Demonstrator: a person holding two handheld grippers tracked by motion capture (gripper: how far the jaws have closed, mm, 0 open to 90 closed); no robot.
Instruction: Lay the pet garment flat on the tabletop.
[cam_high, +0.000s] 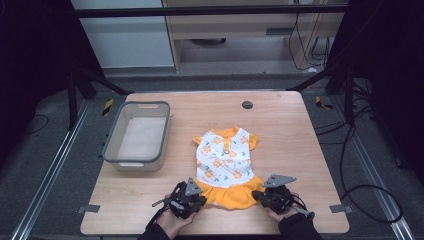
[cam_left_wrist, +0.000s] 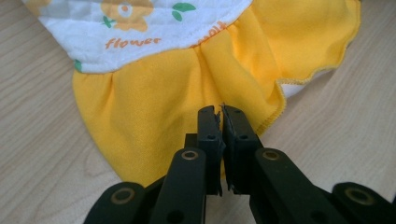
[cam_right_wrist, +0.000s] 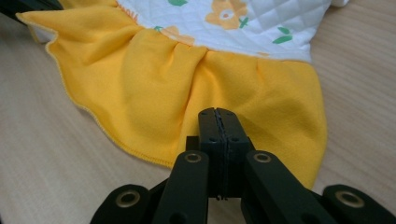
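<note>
Orange-skirted white floral dress (cam_high: 226, 160) lies flat on table (cam_high: 285, 135)

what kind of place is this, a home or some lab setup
Most likely a lab or recording rig, not a home: a wooden table framed by black struts, loose cables on the grey floor, and a hand-held gripper in each hand.

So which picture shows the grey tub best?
The high view: the grey tub sits whole on the table's left side, left of the little dress. Both gripper views look at the dress's yellow skirt instead.
</note>
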